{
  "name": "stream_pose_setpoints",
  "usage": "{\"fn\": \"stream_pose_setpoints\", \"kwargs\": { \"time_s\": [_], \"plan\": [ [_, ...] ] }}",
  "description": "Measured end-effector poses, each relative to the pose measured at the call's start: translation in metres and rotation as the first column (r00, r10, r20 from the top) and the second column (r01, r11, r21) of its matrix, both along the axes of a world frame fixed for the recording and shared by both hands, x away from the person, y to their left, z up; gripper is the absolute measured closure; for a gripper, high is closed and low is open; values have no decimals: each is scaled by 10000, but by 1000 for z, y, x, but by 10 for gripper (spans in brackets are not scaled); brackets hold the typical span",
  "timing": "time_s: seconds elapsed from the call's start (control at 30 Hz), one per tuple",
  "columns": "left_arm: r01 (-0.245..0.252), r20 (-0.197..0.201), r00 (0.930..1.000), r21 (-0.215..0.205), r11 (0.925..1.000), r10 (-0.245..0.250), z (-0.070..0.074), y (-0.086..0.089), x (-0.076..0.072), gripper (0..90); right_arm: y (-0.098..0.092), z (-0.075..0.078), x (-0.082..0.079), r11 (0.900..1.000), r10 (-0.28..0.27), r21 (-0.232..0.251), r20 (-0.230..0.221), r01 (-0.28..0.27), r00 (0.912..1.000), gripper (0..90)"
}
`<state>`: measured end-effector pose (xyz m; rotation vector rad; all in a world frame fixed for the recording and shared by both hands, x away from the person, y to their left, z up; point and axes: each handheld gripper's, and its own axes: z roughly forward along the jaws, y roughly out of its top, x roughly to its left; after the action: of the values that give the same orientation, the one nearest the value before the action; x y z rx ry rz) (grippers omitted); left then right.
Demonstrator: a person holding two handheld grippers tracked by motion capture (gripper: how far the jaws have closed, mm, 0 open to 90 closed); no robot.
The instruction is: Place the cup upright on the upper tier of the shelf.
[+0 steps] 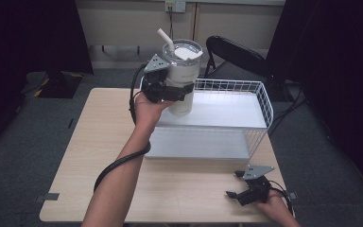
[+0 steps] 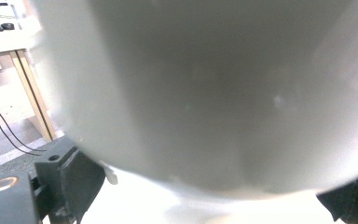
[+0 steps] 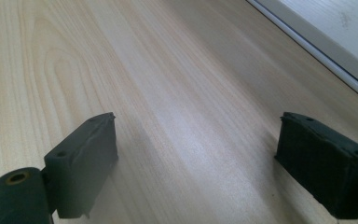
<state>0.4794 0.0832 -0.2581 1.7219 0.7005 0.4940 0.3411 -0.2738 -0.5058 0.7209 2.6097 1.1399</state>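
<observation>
Above the left end of the white wire rack [image 1: 260, 97], the left gripper [image 1: 170, 92] holds a white tumbler [image 1: 182, 71] upright, its fingers [image 1: 177, 91] clamped around the lower half of the cup's body. The tumbler carries a clear lid and a pale straw [image 1: 166, 39] that leans toward the left at the rim. In the high view the cup's base looks close to the rack's upper shelf, but whether it touches the shelf cannot be told. In the left gripper view the tumbler's pale wall bulges right up against the camera, with one dark finger [image 2: 77, 179] pressed at its lower left edge and the other at the lower right corner. The rack stands on the far half of the light wooden worktop [image 1: 90, 142], with a lower shelf reaching toward the person. Well apart from it, at the near right corner of the worktop, the right gripper [image 1: 238, 184] rests low in the person's hand, its fingers [image 3: 86, 158] spread wide with nothing between them, over bare wood grain in the right gripper view.
</observation>
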Motion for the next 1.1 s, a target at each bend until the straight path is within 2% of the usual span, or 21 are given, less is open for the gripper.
{"fn": "stream_pose_setpoints", "kwargs": {
  "time_s": [0.17, 0.23, 0.37, 0.5, 0.57, 0.63, 0.73, 0.97, 1.1],
  "plan": [
    [38, -191, 9998, 28, 10000, -38, -3, 2, 0, 80, 0, 0, 0, 10000, -1, 1, 0, 1, 10000, 117],
    [35, -196, 9998, 235, 9997, -31, -4, 3, -1, 80, 0, 0, 0, 10000, 2, 1, 1, -2, 10000, 117],
    [16, -286, 9996, 307, 9995, -8, -6, 4, -3, 86, 0, 0, 0, 10000, 1, 0, 1, -1, 10000, 117],
    [-6, -261, 9997, 762, 9971, 26, -10, 7, -8, 97, 0, 0, 0, 10000, 1, 0, 3, -1, 10000, 117],
    [-1, -341, 9994, 774, 9970, 28, -11, 8, -9, 104, 0, 0, 0, 10000, 4, 3, 2, -4, 10000, 117],
    [24, -518, 9987, 784, 9969, 17, -14, 12, -12, 127, 0, 0, 0, 10000, 3, 2, -2, -3, 10000, 117],
    [155, -541, 9985, 818, 9965, -111, -18, 20, -19, 154, 0, 0, 0, 10000, 2, 5, -2, -2, 10000, 117],
    [350, -618, 9977, 1077, 9936, -284, -17, 29, -33, 156, 0, 0, -1, 10000, -34, 6, -3, 34, 10000, 117],
    [461, -699, 9968, 1051, 9934, -388, -18, 32, -40, 156, 0, 0, 0, 10000, -29, 6, 2, 29, 10000, 117]
  ]
}}
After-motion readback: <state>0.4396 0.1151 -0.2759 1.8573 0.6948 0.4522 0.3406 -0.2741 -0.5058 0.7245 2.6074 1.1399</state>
